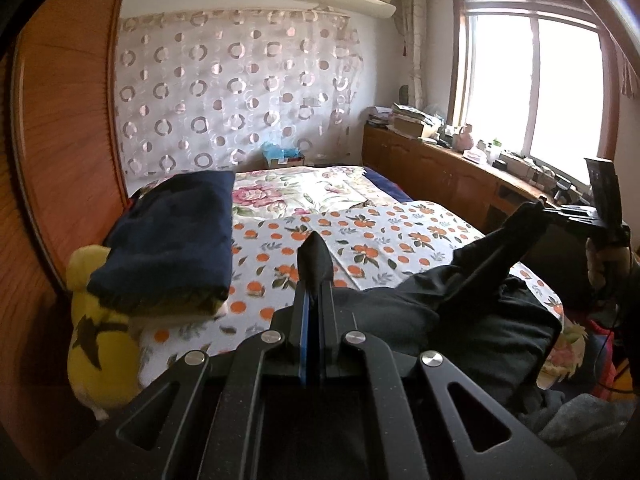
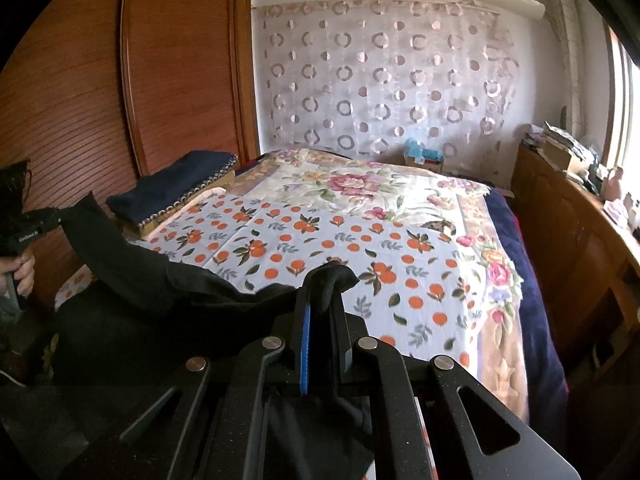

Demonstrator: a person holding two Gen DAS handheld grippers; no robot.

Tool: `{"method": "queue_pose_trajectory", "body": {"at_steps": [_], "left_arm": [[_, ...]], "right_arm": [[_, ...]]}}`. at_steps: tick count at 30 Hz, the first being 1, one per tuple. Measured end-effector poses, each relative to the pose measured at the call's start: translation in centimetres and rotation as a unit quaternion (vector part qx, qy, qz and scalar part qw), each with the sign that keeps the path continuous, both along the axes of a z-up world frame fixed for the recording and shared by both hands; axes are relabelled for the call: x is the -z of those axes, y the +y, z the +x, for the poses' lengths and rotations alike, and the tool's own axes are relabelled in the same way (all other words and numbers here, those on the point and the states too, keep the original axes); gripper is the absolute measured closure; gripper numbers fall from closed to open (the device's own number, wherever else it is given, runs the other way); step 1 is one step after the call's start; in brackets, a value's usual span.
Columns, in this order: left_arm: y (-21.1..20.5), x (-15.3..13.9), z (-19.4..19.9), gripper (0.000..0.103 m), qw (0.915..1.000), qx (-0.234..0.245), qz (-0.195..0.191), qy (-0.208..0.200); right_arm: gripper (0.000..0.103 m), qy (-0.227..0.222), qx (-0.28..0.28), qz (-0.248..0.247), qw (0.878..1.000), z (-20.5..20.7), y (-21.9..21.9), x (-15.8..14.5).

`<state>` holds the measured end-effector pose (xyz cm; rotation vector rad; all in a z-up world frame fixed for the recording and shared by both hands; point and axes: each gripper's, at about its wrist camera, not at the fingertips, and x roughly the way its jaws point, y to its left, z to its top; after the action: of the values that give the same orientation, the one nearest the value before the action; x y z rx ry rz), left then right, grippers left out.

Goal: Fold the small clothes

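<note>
We've got the black garment (image 1: 472,320) stretched out over the near edge of the bed (image 1: 360,256), one corner lifted at each side, the middle sagging down onto the orange-print sheet (image 2: 340,248). Our left tool (image 1: 316,264) is clamped tight on a bunched black corner, the cloth poking up past its tips, the blue pad pressed right against the fabric. Our right tool (image 2: 326,288) has its own pinch of the same garment, fingers closed on it, cloth spilling over the top and hanging down beneath the frame. Out to the left side of the bed we see a folded navy piece (image 1: 172,248) sitting on top of a stack, with a yellow plush toy (image 1: 100,340) just beside and below it. Beyond the sheet there's a floral blanket (image 2: 360,184), then the circle-patterned curtain (image 1: 240,92) on the far wall. A wooden wardrobe (image 2: 80,100) stands along the left, and a cluttered wooden counter (image 1: 448,160) runs under the bright window (image 1: 532,84).
</note>
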<state>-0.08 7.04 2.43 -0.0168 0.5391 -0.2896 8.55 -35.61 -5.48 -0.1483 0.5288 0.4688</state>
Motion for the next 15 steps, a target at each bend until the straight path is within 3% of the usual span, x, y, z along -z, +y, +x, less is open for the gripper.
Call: {"method": "queue_pose_trajectory", "body": {"at_steps": [11,15], "left_arm": [[1.4,0.5,-5.6,0.099,0.9996,-0.015,0.003,0.022],[0.8,0.7,-6.0,0.099,0.9986,-0.031,0.030,0.031]], "right_arm": [[0.095,0.036,0.012,-0.028,0.999,-5.0,-1.2,0.1],[0.095,0.064,0.014,-0.035,0.997,-6.1,-1.4,0.3]]}}
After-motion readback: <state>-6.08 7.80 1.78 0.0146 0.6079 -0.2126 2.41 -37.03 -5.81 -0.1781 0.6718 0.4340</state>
